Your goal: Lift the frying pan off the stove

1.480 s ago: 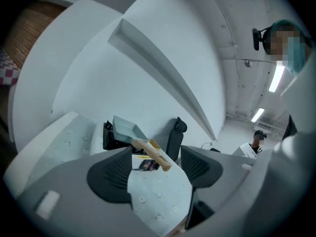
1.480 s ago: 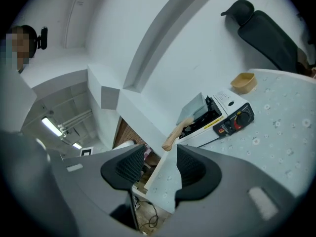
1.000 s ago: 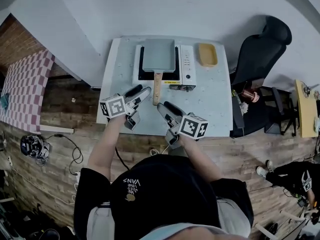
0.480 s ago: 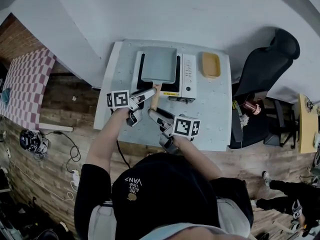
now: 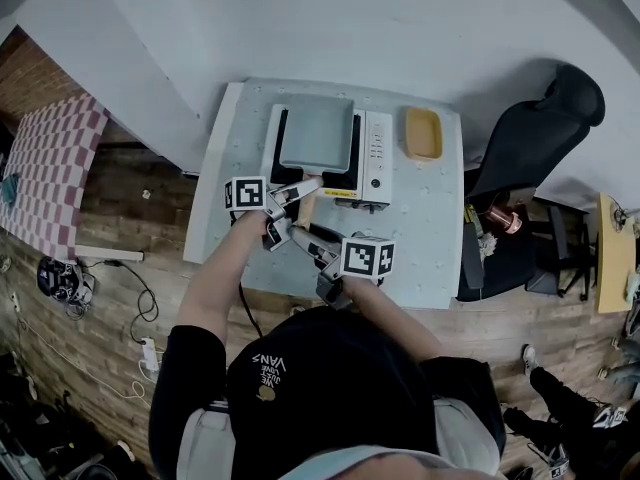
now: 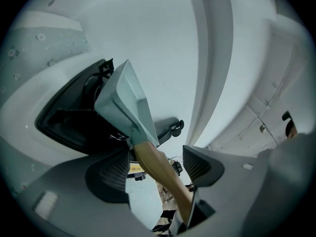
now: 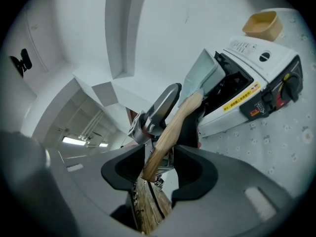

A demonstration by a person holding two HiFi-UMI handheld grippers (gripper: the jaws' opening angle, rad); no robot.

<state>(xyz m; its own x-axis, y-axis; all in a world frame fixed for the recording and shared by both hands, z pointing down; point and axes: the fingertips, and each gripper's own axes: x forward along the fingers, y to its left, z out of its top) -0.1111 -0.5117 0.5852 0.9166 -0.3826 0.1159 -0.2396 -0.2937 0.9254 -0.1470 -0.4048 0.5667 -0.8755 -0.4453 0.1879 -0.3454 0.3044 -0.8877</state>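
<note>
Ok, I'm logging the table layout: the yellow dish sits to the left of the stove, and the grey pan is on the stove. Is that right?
Not quite. The yellow dish sits to the right of the stove, not the left, as the head view shows. The grey pan is on the stove.

We read "VANS", upside down in the head view, on the back of the person's black shirt [image 5: 335,398]; the smaller lines beside it are too small to read. The yellow label [image 7: 242,98] on the stove [image 7: 264,70] front carries dark print that we cannot make out.
</note>
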